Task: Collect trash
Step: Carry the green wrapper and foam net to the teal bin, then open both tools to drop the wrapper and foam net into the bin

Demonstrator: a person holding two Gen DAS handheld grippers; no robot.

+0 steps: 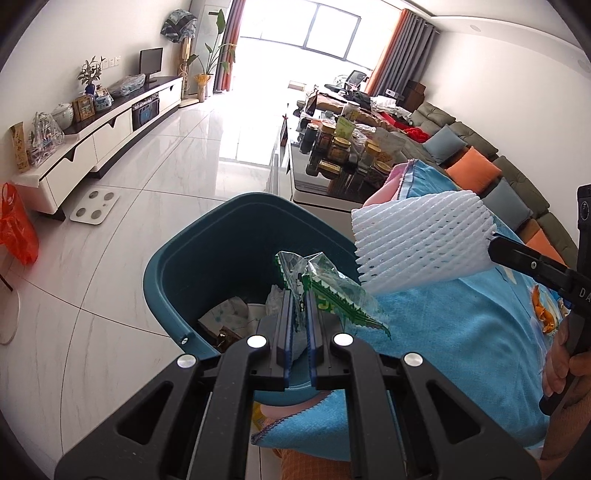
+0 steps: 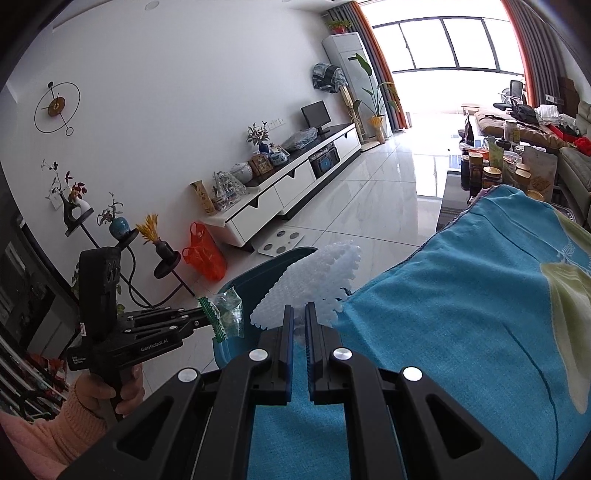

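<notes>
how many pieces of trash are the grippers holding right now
2. A green and clear wrapper in the left gripper, above the blue bin; a white foam net in the right gripper, beside it.

I am in a home's living room. A low white TV cabinet (image 2: 295, 184) runs along the wall, with a small screen (image 2: 316, 114), vases and potted plants on it. A wall clock (image 2: 56, 107) hangs above. The sofa (image 1: 491, 155) carries blue and orange cushions. A coffee table (image 1: 332, 173) is crowded with jars. Curtains (image 1: 399, 51) frame a big bright window (image 1: 321, 33), and the floor (image 1: 147, 192) is glossy white tile.
</notes>
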